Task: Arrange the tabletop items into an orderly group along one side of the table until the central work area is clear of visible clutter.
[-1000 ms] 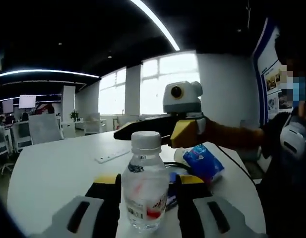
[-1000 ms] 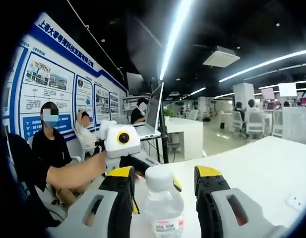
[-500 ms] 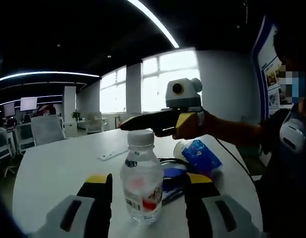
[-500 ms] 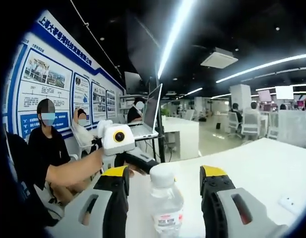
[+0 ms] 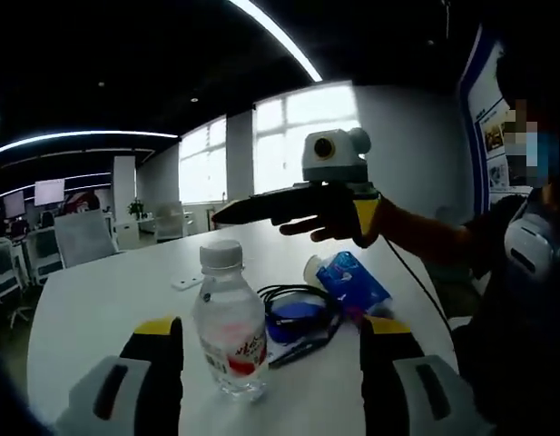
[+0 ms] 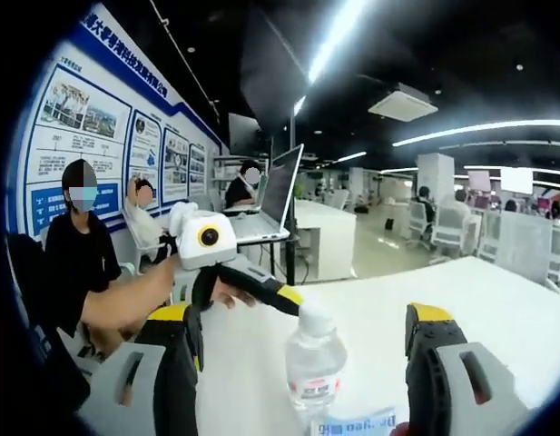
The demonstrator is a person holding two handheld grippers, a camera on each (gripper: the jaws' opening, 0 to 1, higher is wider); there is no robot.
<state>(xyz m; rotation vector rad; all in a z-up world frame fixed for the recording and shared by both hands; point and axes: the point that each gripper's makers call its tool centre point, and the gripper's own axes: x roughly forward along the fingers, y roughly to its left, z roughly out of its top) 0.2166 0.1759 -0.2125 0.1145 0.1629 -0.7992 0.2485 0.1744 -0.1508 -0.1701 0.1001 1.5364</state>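
Left gripper (image 5: 270, 363) spread wide, released, at bottom of left gripper view; water bottle (image 5: 230, 322) upright on white worktop (image 5: 98, 309) between its jaws, touching neither. Blue packet (image 5: 352, 283) and black cable (image 5: 298, 304) lie behind, centre-right. Right gripper (image 6: 302, 363) likewise spread wide; bottle stands lower centre there.

Both the left gripper (image 5: 270, 363) and the right gripper (image 6: 302, 363) hover with fingers spread wide apart.
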